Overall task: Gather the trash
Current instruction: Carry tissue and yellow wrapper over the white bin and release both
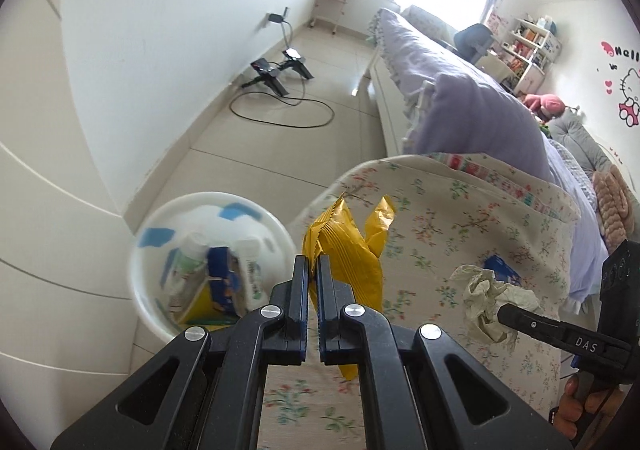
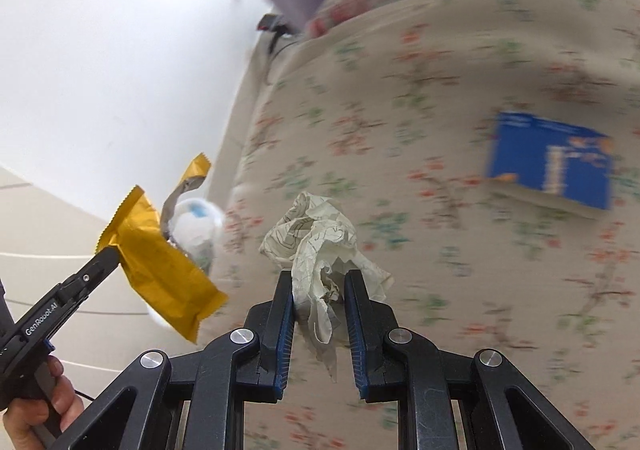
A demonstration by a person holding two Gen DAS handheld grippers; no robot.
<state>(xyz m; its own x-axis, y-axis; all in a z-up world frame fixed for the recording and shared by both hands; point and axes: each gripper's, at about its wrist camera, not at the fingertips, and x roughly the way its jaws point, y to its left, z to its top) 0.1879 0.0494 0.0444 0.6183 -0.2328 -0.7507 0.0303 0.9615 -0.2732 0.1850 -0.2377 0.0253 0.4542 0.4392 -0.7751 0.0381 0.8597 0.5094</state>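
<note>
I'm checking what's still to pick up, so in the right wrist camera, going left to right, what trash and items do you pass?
Left gripper pinching the yellow wrapper → white bin just behind it → crumpled paper between the right gripper fingers → blue booklet lying on the floral bedspread.

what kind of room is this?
Looks like a child's bedroom: a bed with a purple duvet and floral bedspread, Hello Kitty wall stickers, and a cluttered white shelf unit.
</note>
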